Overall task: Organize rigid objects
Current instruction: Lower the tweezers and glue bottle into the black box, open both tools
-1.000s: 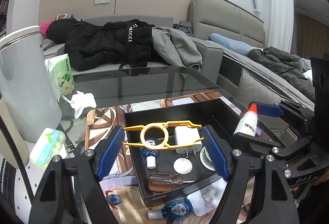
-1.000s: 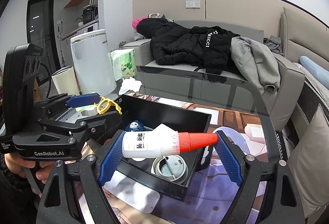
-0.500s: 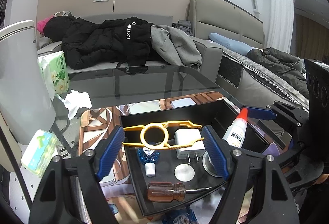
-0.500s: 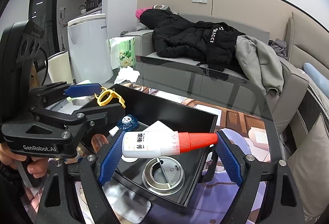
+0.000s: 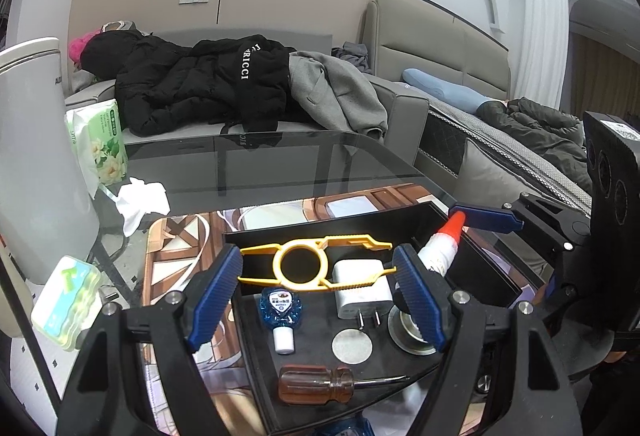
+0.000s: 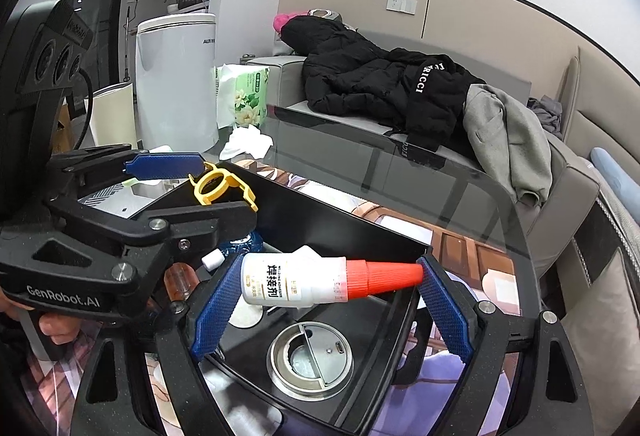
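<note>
Left gripper (image 5: 318, 276): clamped on the yellow tool (image 5: 304, 266), above the tray (image 5: 320, 232). Right gripper (image 6: 320, 288): clamped end to end on the glue (image 6: 296, 284), over the tray's 3 o'clock side. You lower each level, release in bare spots. Bench (image 5: 280, 159): dark glass. Sofa (image 5: 404, 103) with coats at 12 o'clock.

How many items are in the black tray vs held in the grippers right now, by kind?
In the tray:
blue bottle: 1
white charger: 1
silver disc: 1
round metal lid: 1
screwdriver: 1
Held over it:
yellow plastic tool, left gripper: 1
glue bottle, right gripper: 1
Total: 7
</note>
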